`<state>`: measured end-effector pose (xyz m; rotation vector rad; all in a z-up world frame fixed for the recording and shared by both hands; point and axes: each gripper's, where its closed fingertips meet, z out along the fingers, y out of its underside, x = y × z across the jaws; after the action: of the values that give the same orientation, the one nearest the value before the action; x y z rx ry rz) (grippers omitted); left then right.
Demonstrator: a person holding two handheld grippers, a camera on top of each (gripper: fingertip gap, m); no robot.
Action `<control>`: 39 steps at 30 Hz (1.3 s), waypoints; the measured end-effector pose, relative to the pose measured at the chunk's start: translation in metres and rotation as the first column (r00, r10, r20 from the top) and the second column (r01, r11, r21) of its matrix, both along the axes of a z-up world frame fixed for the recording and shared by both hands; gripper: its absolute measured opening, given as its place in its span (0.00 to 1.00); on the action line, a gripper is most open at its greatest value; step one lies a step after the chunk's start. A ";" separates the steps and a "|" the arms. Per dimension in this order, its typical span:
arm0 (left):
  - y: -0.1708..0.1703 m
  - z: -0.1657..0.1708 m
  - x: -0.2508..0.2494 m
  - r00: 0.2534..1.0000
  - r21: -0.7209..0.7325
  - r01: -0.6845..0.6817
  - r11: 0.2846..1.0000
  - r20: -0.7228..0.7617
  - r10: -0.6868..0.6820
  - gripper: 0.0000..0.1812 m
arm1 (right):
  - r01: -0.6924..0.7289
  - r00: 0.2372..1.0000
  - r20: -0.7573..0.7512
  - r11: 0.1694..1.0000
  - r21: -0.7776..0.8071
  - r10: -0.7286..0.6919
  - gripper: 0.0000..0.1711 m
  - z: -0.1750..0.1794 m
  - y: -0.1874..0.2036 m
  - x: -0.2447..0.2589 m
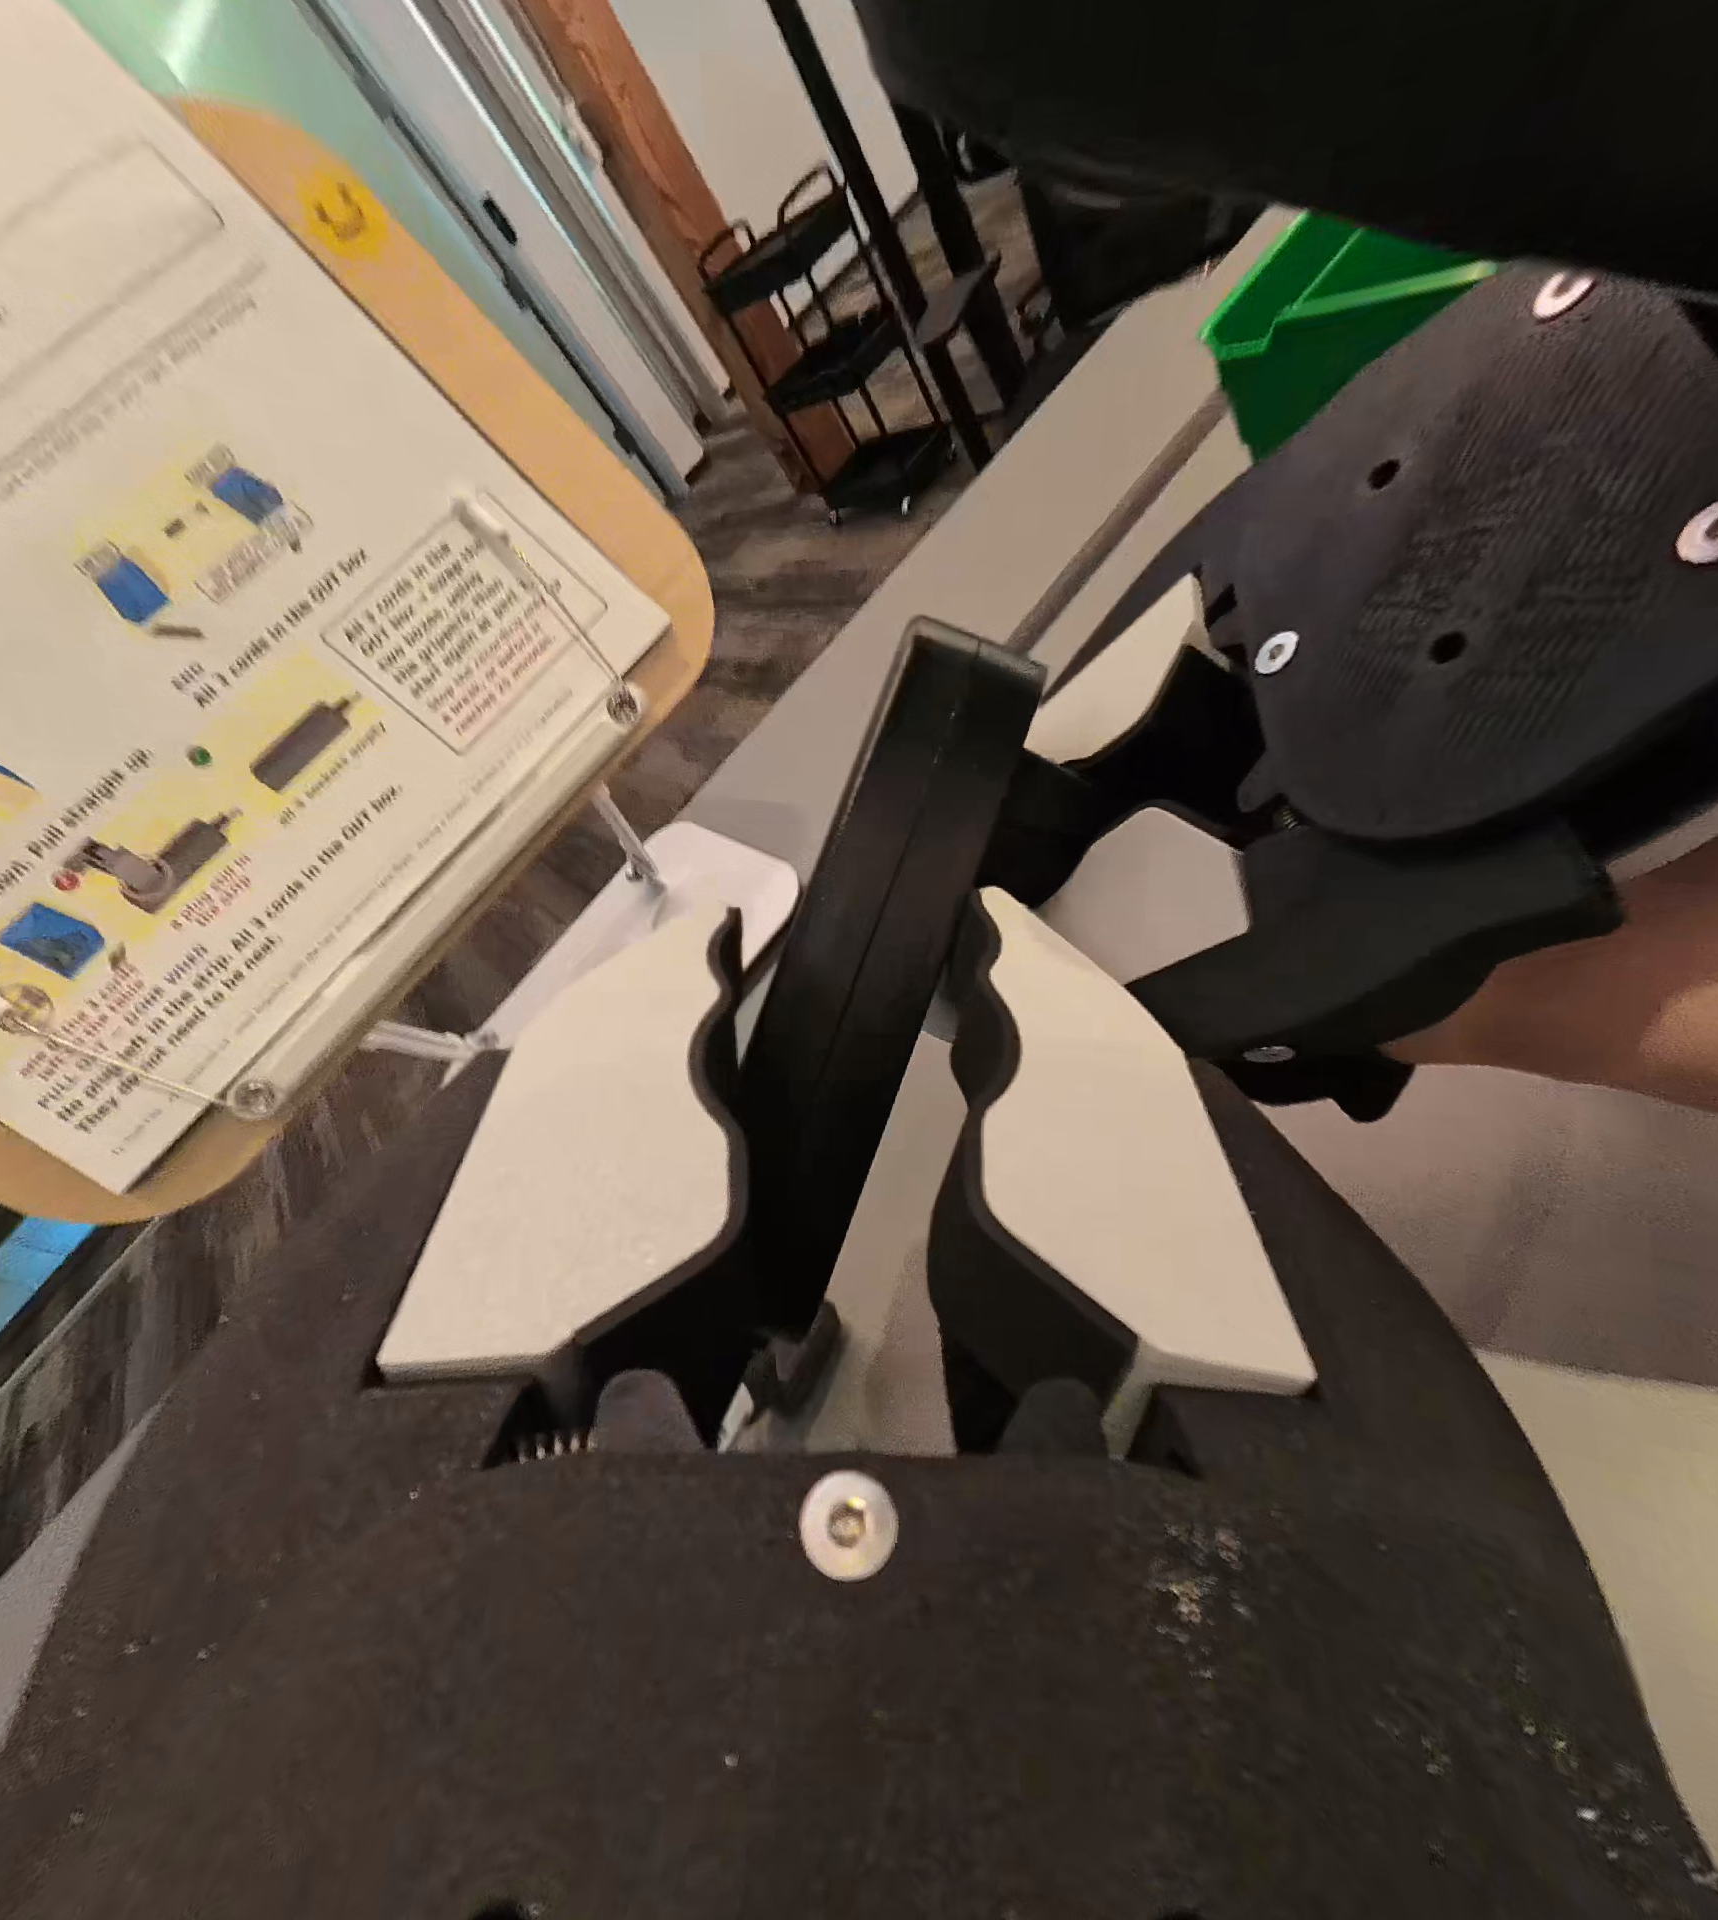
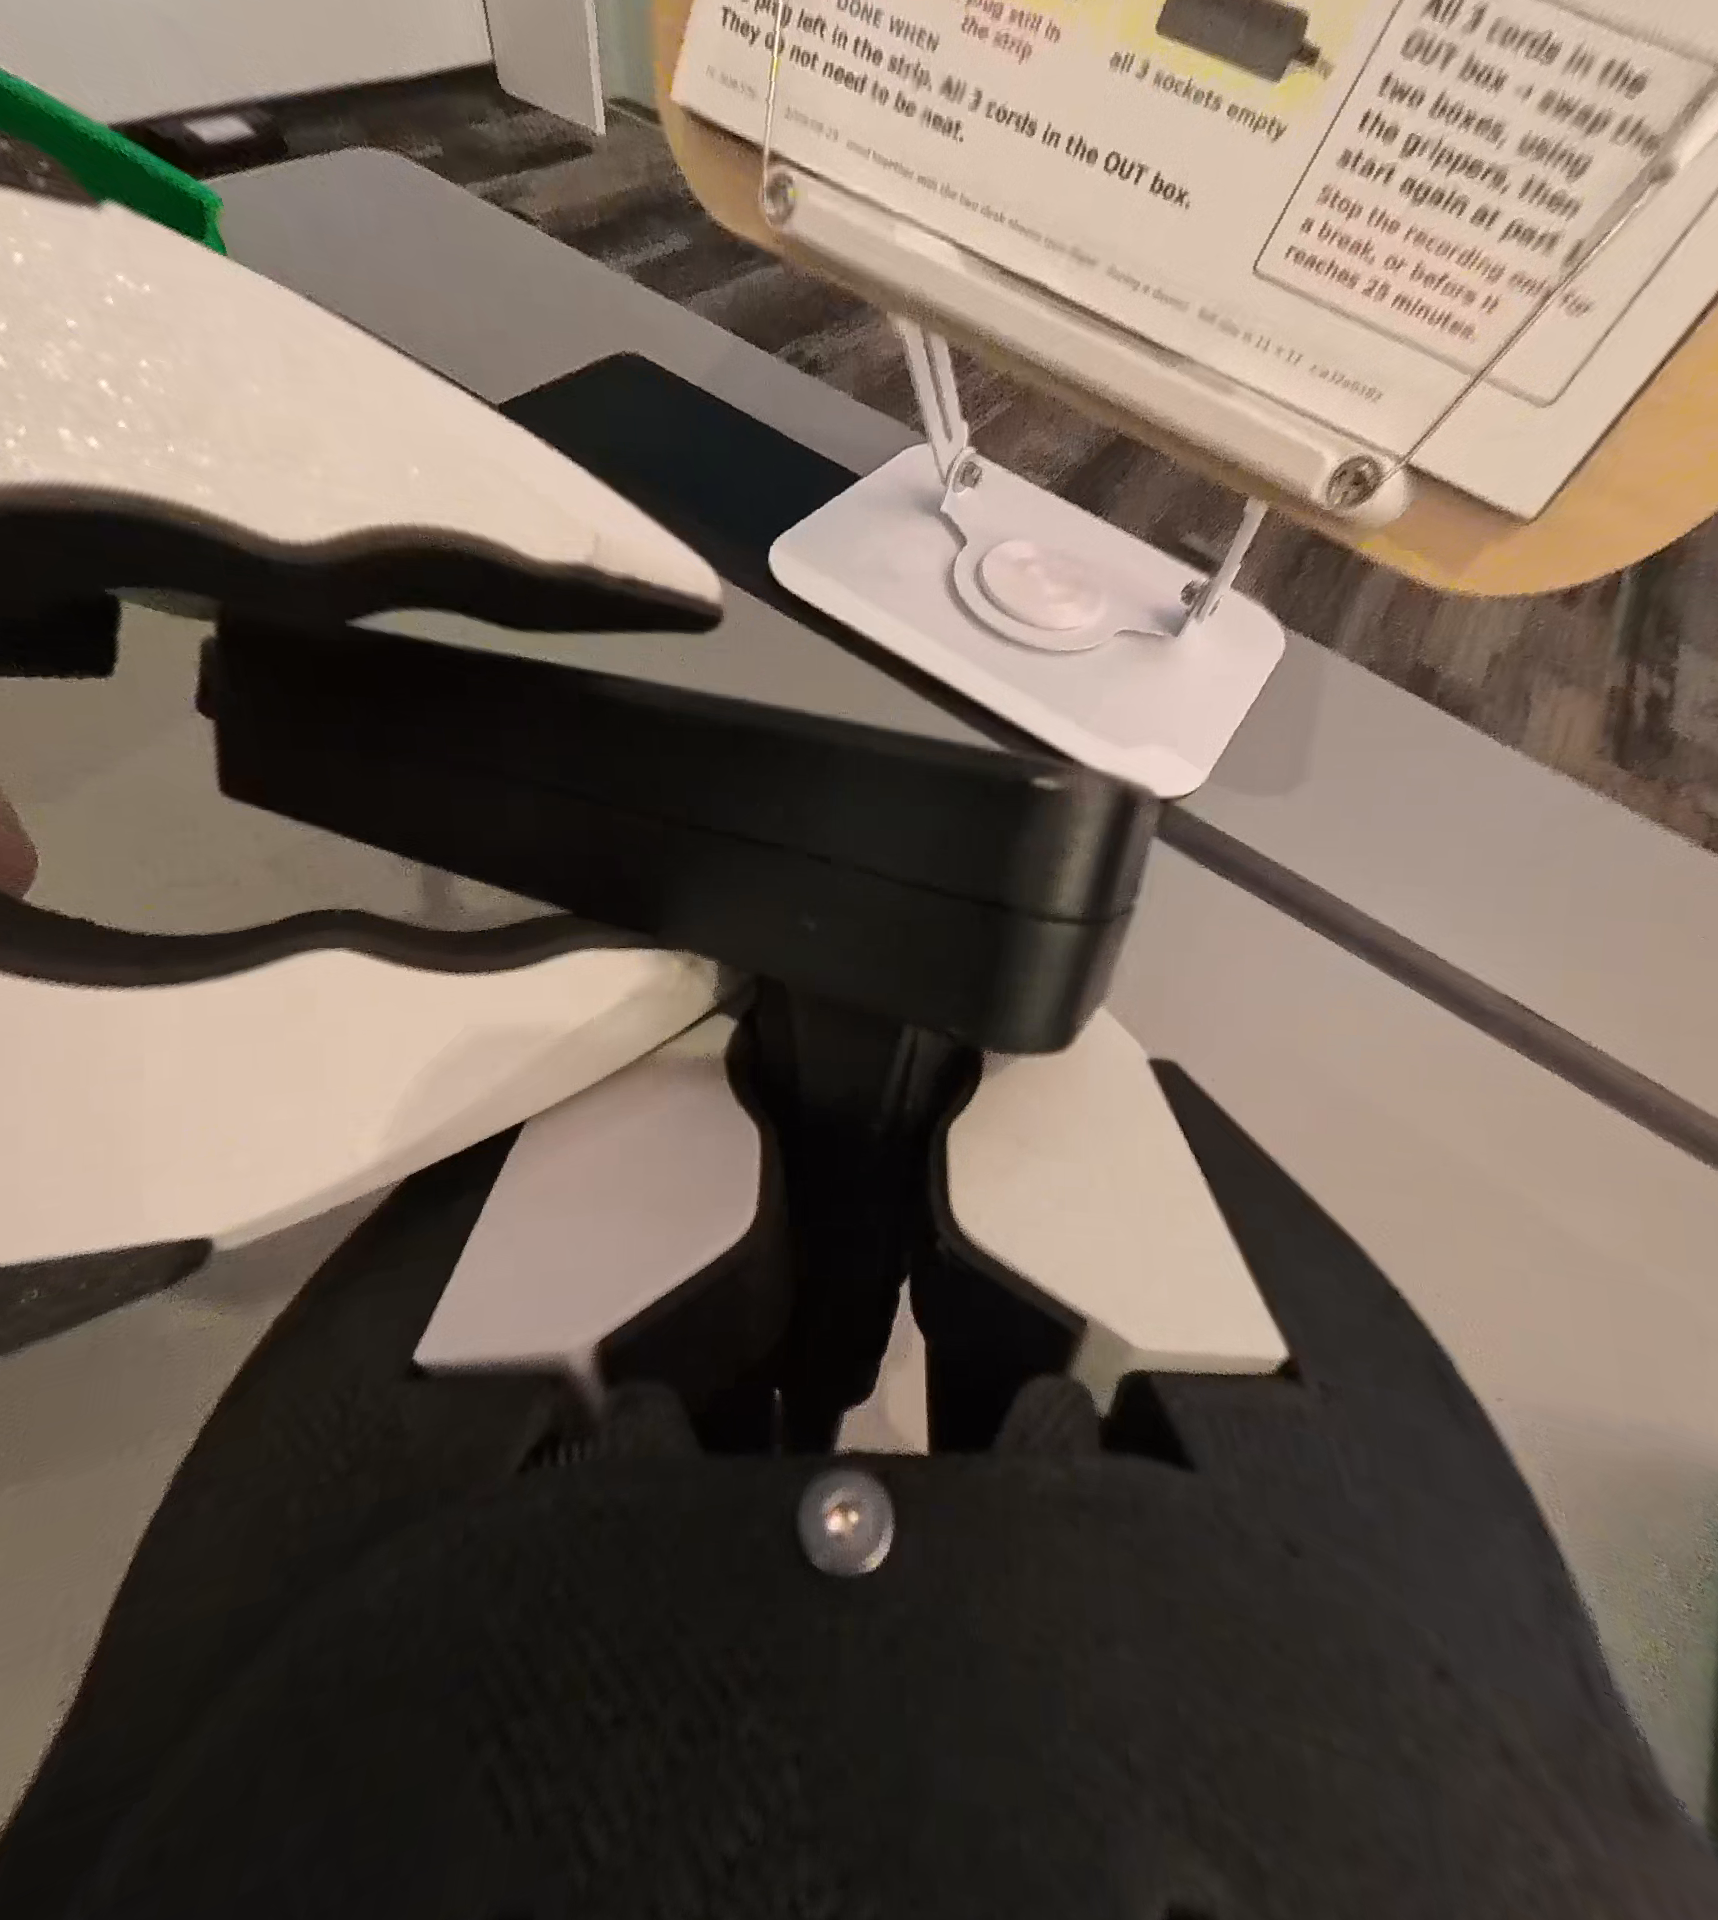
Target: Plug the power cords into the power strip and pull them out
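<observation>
The power strip (image 1: 876, 935), a long black bar, is held off the grey table (image 1: 1561, 1403), gripped by both tools at once. In the left wrist view it runs from about 6 o'clock up toward 12 o'clock, tilted slightly right, and sits between the two white-faced fingers of the left gripper (image 1: 850, 997), which are clamped on its long sides. In the right wrist view the strip (image 2: 689, 821) lies nearly level, from 9 o'clock toward 3 o'clock, its rounded end at centre.

A black plug (image 2: 850, 1122) stands under that end at 6 o'clock from it, touching the strip's underside. The right gripper (image 2: 850, 1153) is closed on this plug, fingers pressed to both sides. Whether the plug is fully seated cannot be told. In the left wrist view the right gripper (image 1: 1125, 821) comes in from 3 o'clock, a forearm (image 1: 1613, 997) behind it.

Outward: a white instruction sheet (image 1: 211, 675) on a tan board with a white stand (image 2: 1031, 634) at 10 o'clock on the table edge; a green bin (image 1: 1302, 322) at 1 o'clock; a black cart (image 1: 834, 353) on the floor beyond.
</observation>
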<state>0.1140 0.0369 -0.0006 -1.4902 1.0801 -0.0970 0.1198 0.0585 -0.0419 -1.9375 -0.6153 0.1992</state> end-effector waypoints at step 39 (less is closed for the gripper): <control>0.002 -0.033 -0.018 0.976 -0.084 0.053 0.995 -0.205 -0.070 0.24 | -0.046 0.961 0.274 0.997 0.063 0.028 0.15 -0.025 0.000 -0.009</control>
<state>0.0960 0.0393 -0.0339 -1.5630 1.3043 -0.0270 0.1106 0.0588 -0.0667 -1.9024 -0.8297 -0.0681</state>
